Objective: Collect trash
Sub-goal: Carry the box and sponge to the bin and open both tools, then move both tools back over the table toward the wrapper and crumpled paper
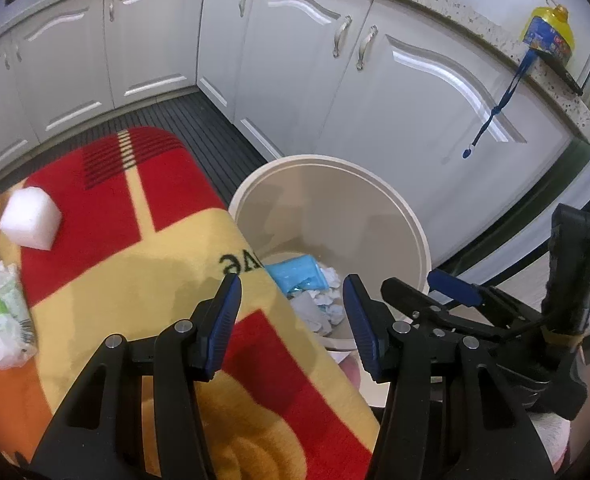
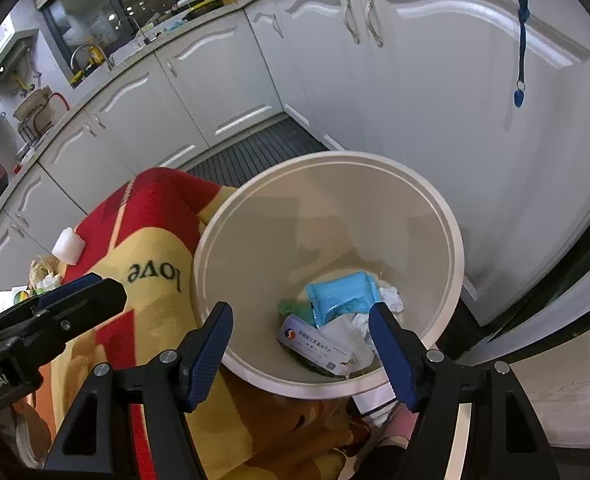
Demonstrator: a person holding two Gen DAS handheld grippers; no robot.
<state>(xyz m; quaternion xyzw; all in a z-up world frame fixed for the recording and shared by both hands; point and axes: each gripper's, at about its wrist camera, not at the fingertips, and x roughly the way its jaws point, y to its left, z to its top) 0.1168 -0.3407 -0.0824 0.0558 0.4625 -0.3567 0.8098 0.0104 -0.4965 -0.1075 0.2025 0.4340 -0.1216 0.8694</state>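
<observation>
A beige round bin [image 1: 411, 216] [image 2: 447, 220] stands on the floor beside a red and yellow blanket [image 1: 135, 264] [image 2: 147, 240]. Inside it lie a blue packet [image 1: 299, 274] [image 2: 341, 294], crumpled white tissues [image 1: 327, 304] [image 2: 389, 298] and a white labelled box [image 2: 315, 342]. My left gripper [image 1: 293, 320] is open and empty over the blanket's edge and the bin rim. My right gripper [image 2: 301, 350] is open and empty above the bin mouth; it also shows in the left wrist view [image 1: 435, 288]. A white foam block [image 1: 31, 218] [image 2: 67, 246] and a white-green wrapper [image 1: 5, 316] lie on the blanket's left side.
White kitchen cabinets [image 1: 295, 60] [image 2: 415, 80] wrap around behind the bin, with a dark slatted floor mat [image 1: 199, 128] [image 2: 255, 148] at their foot. A blue lanyard [image 1: 499, 104] [image 2: 521, 32] hangs from the counter. A yellow container [image 1: 551, 32] sits on the counter.
</observation>
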